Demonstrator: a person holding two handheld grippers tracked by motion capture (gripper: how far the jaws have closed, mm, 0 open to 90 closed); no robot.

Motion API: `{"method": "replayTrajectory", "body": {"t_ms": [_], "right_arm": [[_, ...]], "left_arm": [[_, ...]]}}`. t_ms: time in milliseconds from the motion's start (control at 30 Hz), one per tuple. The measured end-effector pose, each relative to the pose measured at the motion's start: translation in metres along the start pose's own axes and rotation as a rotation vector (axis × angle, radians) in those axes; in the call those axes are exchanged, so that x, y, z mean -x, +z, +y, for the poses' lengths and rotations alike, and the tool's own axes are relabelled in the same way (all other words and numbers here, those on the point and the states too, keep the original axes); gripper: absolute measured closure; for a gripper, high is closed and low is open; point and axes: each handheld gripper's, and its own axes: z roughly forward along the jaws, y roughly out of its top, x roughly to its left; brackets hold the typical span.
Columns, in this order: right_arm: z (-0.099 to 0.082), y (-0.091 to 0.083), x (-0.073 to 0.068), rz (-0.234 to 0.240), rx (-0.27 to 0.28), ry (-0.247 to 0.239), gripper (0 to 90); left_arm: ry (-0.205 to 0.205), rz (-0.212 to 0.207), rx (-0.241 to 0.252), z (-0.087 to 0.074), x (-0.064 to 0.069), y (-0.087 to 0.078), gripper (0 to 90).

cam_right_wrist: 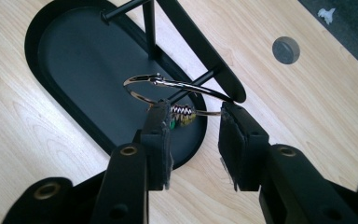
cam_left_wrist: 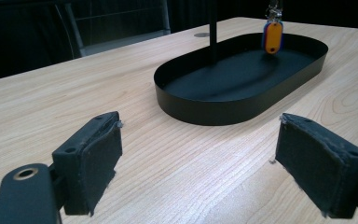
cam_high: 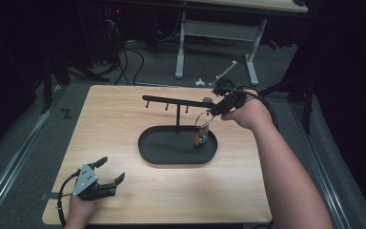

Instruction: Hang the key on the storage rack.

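Wood grain runs across the bench [cam_high: 124, 124]. At the near edge, the left hand-held gripper [cam_high: 108, 172] rests low on the wood. Its jaws are spread wide and hold nothing. Past it, in the middle of the bench, sits a black oval tray [cam_high: 147, 148]. A thin post [cam_high: 177, 117] stands up in the tray and carries a bar with pegs [cam_high: 171, 100]. At the right end of that bar, the right hand-held gripper [cam_right_wrist: 193, 121] has its jaws partly apart around a silver key ring [cam_right_wrist: 144, 84]. Whether they pinch it is not clear. The ring is touching the bar's end peg. Colored tags [cam_high: 200, 138] hang from the ring, down over the tray. Beyond the bench is grey floor [cam_high: 157, 71] with cables.
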Motion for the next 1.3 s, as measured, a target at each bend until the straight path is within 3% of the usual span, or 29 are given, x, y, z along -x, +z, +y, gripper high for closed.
{"method": "replayTrajectory", "body": {"t_ms": [500,767,900,1300], "right_arm": [[-0.019,0.001,0.005,-0.007,0.013,0.054,53.2],[-0.026,-0.003,0.006,-0.009,0.045,0.056,52.0],[-0.033,-0.001,0.002,-0.003,0.062,0.036,50.1],[-0.067,0.017,-0.013,0.008,0.134,0.039,44.5]], "left_arm": [[0.012,-0.013,0.012,-0.001,0.001,-0.004,15.0],[0.021,-0.008,0.017,-0.001,0.003,-0.004,15.0],[0.019,-0.010,0.006,-0.001,0.002,-0.002,15.0],[0.020,-0.011,0.008,-0.001,0.003,-0.003,15.0]]}}
